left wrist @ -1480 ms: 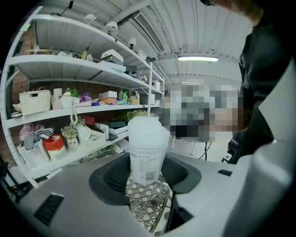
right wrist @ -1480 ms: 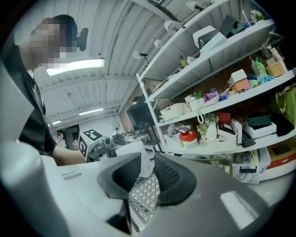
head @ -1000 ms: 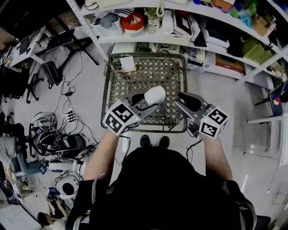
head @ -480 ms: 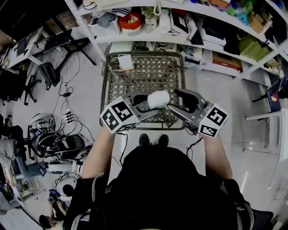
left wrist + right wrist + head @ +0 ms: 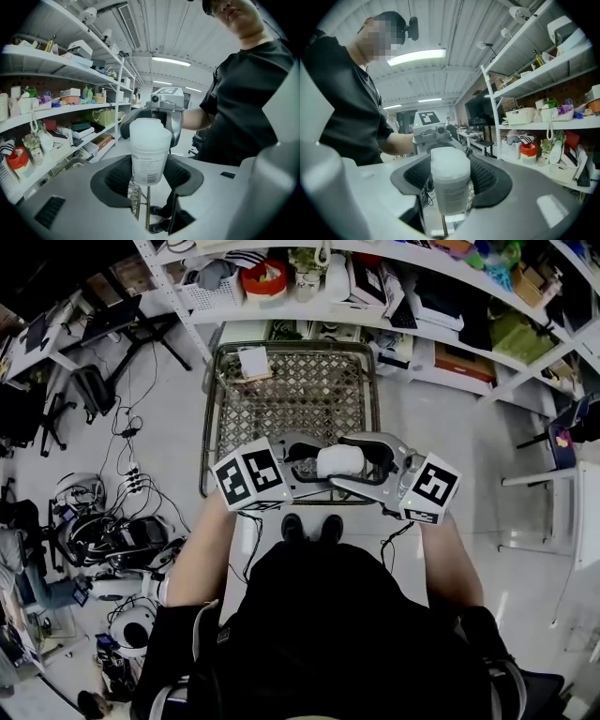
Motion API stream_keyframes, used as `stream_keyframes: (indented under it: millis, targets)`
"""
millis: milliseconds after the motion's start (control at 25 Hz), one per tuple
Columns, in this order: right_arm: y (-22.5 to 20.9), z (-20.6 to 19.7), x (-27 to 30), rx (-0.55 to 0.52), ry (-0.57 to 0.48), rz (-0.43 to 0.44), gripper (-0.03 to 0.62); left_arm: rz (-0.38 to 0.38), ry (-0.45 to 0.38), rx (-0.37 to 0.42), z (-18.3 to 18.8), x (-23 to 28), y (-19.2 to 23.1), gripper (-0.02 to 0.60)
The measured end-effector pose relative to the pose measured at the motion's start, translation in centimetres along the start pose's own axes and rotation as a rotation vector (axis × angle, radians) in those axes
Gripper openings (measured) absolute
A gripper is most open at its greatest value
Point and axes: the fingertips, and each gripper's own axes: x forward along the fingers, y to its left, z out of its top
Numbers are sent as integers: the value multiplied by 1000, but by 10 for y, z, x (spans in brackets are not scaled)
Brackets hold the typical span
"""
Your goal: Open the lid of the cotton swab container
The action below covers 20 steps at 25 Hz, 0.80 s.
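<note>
The cotton swab container (image 5: 339, 461) is a frosted white tub with a pale lid and a printed label, held in the air above a wire cart. My left gripper (image 5: 309, 466) is shut on its lower body (image 5: 148, 164), with the pads against both sides. My right gripper (image 5: 361, 463) faces it from the other side. Its jaws are opening and stand either side of the container's upper part (image 5: 450, 180) with small gaps, not pressing. The lid (image 5: 449, 163) sits closed on the tub. Each gripper shows behind the container in the other's view.
A wire mesh cart (image 5: 298, 390) stands just ahead of my feet, with a paper tag in its far left corner. Crowded shelves (image 5: 394, 296) run along the back and right. Cables and gear (image 5: 122, 531) cover the floor at left.
Both grippers and the container have come nearer to my body. The right gripper moved left and its jaws spread and came round the container. The left grip is unchanged.
</note>
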Motion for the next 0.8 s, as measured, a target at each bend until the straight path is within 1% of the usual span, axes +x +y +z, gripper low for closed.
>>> stream_keyframes:
  millis: [120, 280, 640, 800]
  targets:
    - [4, -1, 3, -25, 17, 9, 250, -18, 6, -7, -3, 2, -2, 207]
    - [6, -5, 4, -22, 28, 16, 241, -22, 14, -12, -7, 3, -4, 206]
    - [5, -13, 3, -36, 64, 10, 236, -37, 24, -62, -14, 9, -4, 202]
    - [3, -15, 5, -52, 69, 6, 236, -37, 32, -68, -15, 8, -2, 202]
